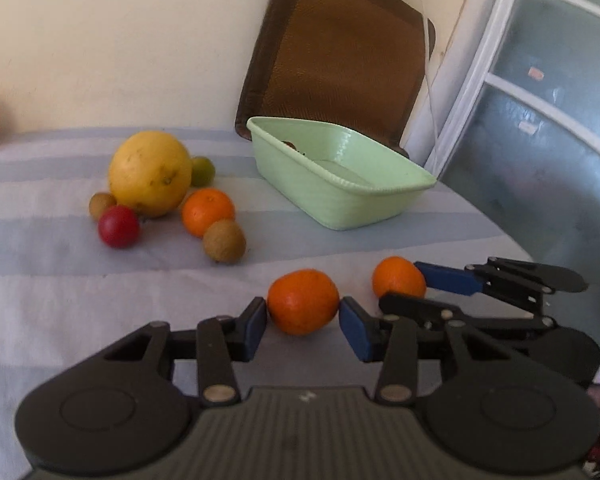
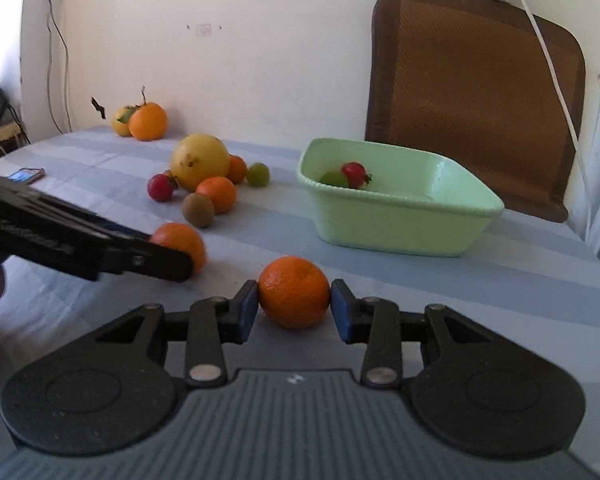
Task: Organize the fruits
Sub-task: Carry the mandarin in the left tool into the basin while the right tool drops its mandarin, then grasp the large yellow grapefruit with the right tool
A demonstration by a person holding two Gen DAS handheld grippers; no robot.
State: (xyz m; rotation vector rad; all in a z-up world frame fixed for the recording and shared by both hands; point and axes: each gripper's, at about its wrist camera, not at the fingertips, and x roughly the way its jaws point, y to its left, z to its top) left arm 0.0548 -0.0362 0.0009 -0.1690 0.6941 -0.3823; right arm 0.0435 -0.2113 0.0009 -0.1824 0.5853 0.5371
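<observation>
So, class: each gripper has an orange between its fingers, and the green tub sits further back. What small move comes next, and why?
Probably lift both. The left gripper and right gripper each pinch an orange low over the cloth, short of the green tub.

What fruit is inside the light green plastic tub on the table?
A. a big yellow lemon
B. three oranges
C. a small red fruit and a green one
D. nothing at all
C: in the right wrist view, a small red fruit and a round green fruit sit together inside the light green plastic tub, near its far left corner.
</observation>
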